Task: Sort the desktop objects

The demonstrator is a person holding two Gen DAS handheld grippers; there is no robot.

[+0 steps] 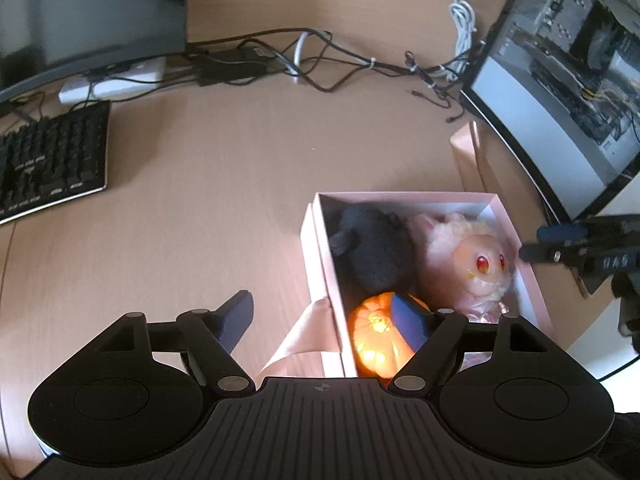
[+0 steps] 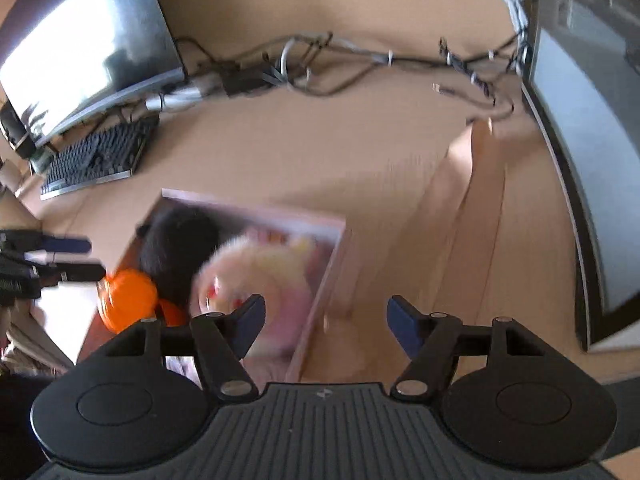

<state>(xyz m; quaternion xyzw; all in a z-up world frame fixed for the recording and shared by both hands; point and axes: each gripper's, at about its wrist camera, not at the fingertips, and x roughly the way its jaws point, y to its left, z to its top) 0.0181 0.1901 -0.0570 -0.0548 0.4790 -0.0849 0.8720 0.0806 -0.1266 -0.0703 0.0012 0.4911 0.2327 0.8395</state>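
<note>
The pink box holds a black plush, a pink plush and an orange pumpkin. The left gripper straddles the box's near left wall and the right gripper its right wall, both with jaws apart and empty.

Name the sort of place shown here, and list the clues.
Most likely an office or home computer desk: a wooden desk with a keyboard, two monitors, and a tangle of cables behind.

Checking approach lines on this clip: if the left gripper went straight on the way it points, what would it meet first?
Probably the pink box's near left wall, which runs between the open left gripper's fingers, with the orange pumpkin just inside. Depth is unclear.
</note>
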